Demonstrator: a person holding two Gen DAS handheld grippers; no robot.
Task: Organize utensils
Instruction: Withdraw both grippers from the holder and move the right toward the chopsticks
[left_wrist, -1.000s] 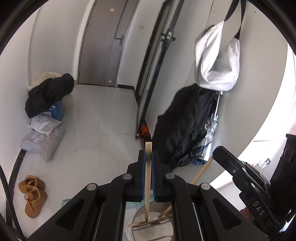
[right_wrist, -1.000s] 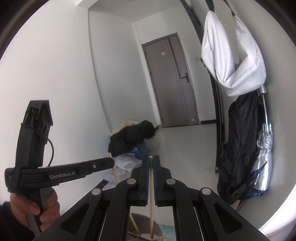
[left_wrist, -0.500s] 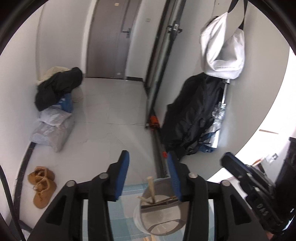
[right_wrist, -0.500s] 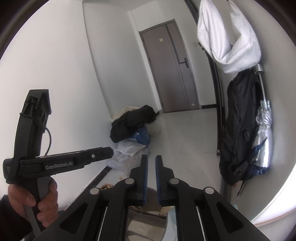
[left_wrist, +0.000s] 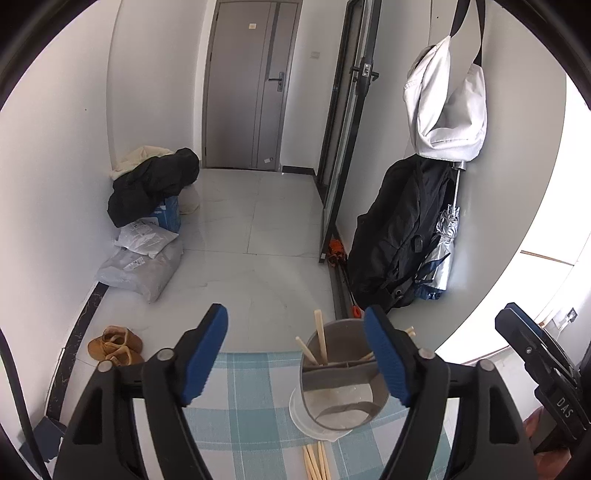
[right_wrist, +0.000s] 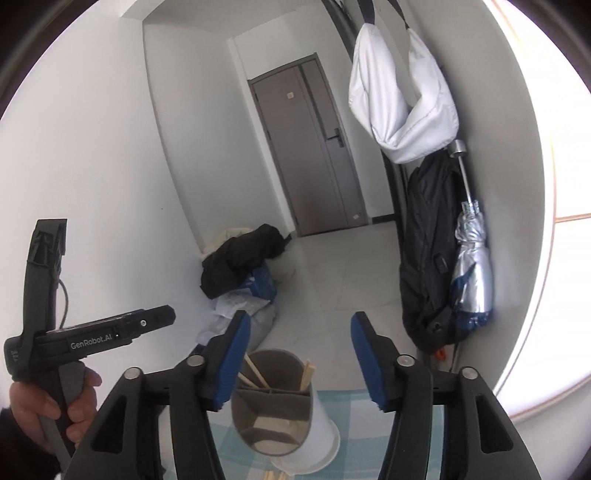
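Your tools' pads (left_wrist: 207, 354) were blue on black arms; the holder (left_wrist: 343, 387) was grey, its chopsticks (left_wrist: 320, 341) pale wood, and the tabletop's cloth (left_wrist: 251, 402) checked teal and white.

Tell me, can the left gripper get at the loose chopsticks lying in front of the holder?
Probably yes: the left gripper, jaws opening and empty, has those chopsticks on the cloth just below it, uncovered, nearer than the holder.

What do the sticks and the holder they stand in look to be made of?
The sticks look like bamboo or wood: pale tan, matte, squared ends. The holder looks like plastic: smooth grey divided insert inside a white outer cup, dull sheen.
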